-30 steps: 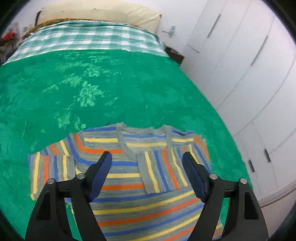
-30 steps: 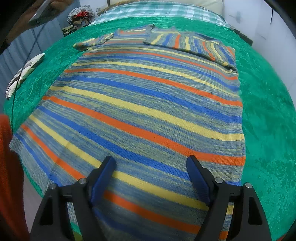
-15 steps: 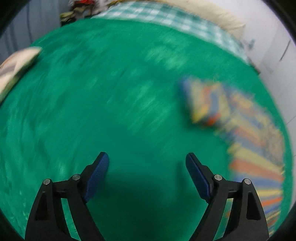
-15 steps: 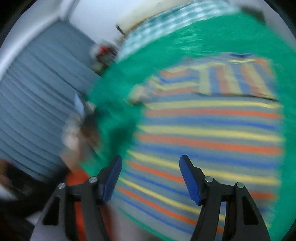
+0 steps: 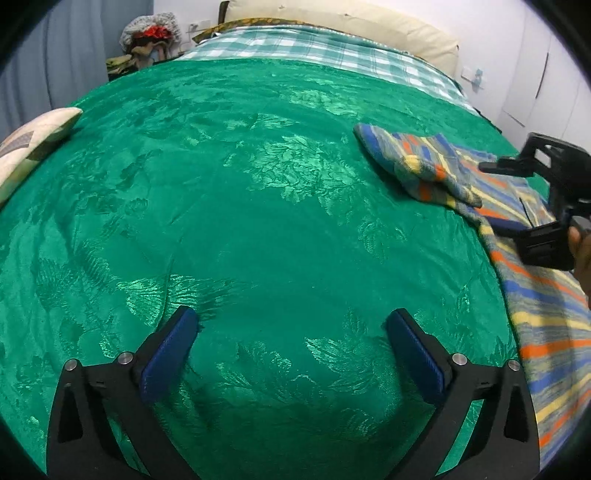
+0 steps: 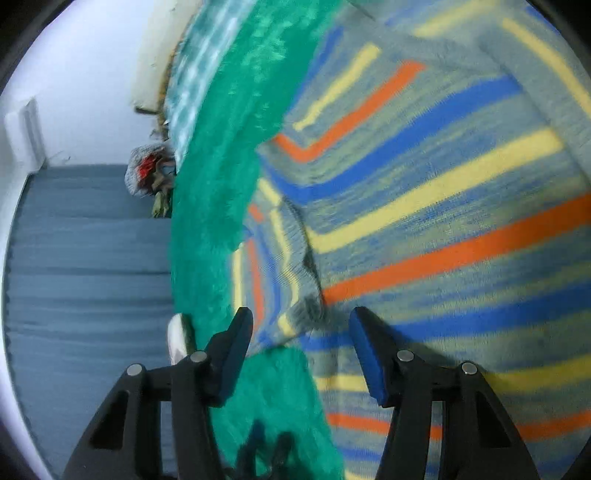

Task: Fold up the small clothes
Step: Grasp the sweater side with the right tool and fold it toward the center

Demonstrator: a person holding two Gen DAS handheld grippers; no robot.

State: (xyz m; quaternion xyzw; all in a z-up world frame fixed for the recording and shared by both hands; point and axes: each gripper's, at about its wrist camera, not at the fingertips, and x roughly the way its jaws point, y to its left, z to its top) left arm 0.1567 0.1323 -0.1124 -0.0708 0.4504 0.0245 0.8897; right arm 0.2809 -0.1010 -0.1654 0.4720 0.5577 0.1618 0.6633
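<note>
Nearest in the left wrist view, the left gripper [image 5: 291, 354] is seen with its fingers spread wide and nothing between them, held above bare green bedspread [image 5: 229, 221], well apart from the garment. In the right wrist view, the right gripper [image 6: 301, 339] is likewise spread, with no cloth pinched; its fingers straddle the folded-in sleeve [image 6: 275, 273] at the side edge of the striped sweater [image 6: 443, 229]. Whether the pads touch the knit cannot be told. The sweater [image 5: 532, 295] is laid flat on the right part of the bed, and the right gripper [image 5: 546, 206] is seen over it from the left wrist view. As to progress, the folding is judged to be at an early stage: the near sleeve appears turned in over the body, while the body itself is not yet folded in half or thirds. The long axis of the sweater is judged to run from the near edge of the bed toward the checked sheet [image 5: 332, 51] and pillow [image 5: 351, 22] beyond, the neck end pointing that way.
</note>
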